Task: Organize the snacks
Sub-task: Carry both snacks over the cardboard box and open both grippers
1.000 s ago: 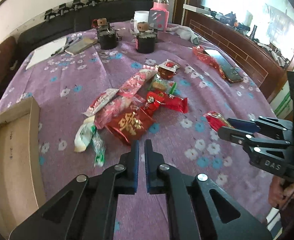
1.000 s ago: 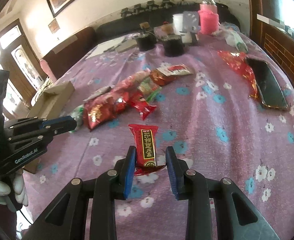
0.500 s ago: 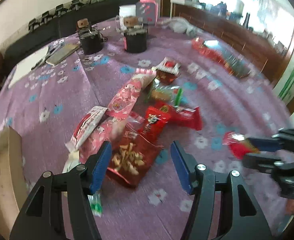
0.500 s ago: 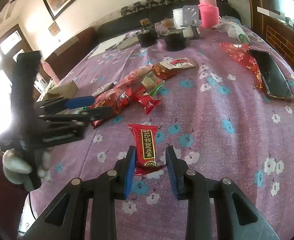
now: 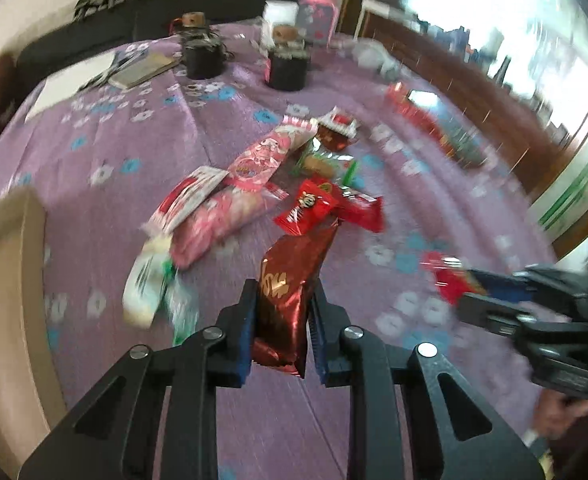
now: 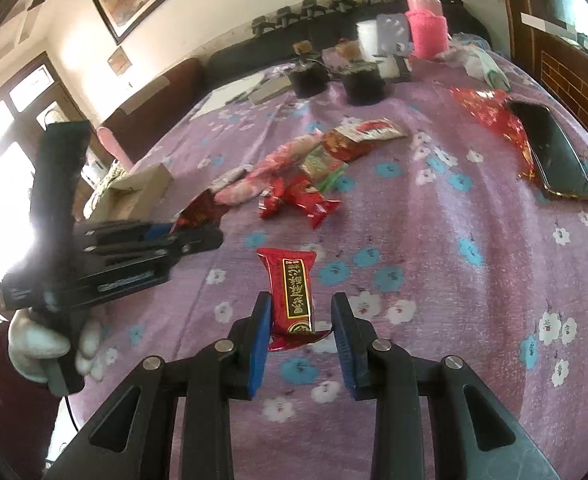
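My left gripper [image 5: 282, 304] is shut on a dark red foil snack bag [image 5: 290, 288] and holds it just above the purple flowered tablecloth; it also shows in the right wrist view [image 6: 202, 236]. My right gripper [image 6: 301, 312] holds a red snack bar with gold lettering [image 6: 292, 296] between its blue pads; the bar also shows in the left wrist view [image 5: 449, 280]. A pile of snack packets [image 5: 262, 184] lies in the middle of the table. An open cardboard box [image 5: 2, 288] sits at the left.
Two black jars [image 5: 288, 66] and a pink bottle [image 6: 427, 28] stand at the far side. A phone [image 6: 553, 156] on red wrapping lies at the right edge. Papers and a notebook [image 5: 142, 70] lie at the far left.
My left gripper opened, moved forward over the pile and closed on the dark red foil bag, lifting it. My right gripper kept holding the red bar in place.
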### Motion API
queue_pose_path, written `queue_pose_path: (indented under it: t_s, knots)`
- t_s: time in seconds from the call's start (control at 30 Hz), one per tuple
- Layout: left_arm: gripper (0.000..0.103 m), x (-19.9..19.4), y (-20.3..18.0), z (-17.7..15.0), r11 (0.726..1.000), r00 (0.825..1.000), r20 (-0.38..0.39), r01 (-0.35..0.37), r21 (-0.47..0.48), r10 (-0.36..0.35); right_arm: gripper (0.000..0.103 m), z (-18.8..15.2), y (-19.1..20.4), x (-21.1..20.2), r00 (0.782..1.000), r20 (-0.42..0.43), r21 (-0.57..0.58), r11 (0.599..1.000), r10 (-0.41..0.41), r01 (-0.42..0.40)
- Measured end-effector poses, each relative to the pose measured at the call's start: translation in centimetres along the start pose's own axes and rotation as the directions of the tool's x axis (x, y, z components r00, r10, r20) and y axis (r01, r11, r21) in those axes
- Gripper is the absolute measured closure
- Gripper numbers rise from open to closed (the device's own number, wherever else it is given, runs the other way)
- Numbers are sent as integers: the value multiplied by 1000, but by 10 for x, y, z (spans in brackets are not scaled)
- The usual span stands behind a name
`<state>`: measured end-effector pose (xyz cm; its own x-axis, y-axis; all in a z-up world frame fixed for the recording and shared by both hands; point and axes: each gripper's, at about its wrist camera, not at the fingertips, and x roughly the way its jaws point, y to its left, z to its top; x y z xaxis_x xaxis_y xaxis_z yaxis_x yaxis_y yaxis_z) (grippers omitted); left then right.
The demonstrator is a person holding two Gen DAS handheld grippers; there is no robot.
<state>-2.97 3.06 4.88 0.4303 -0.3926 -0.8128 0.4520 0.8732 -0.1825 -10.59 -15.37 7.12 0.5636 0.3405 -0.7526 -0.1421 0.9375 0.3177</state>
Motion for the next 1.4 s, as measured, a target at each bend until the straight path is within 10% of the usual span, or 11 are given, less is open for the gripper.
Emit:
queue_pose_path:
  t_s: [0.27, 0.57, 1.0, 1.4]
  knots:
    - [82, -115, 64, -21, 984, 989, 141, 68, -165, -45, 72, 29, 74, -8, 988, -1, -99, 983, 152, -152]
    - [82, -156, 175, -9, 934, 976, 121, -132, -332, 181, 73, 103, 179, 69, 911, -102, -50, 912, 400, -406]
    - [82, -70, 277, -21, 829, 990, 56, -79, -553, 131, 69, 123, 252, 209, 941, -235, -119, 954, 243, -276]
    - [80, -84, 274, -22, 830, 967, 57, -181, -528, 248, 53, 129, 250, 203, 970, -154, -155, 965, 190, -214]
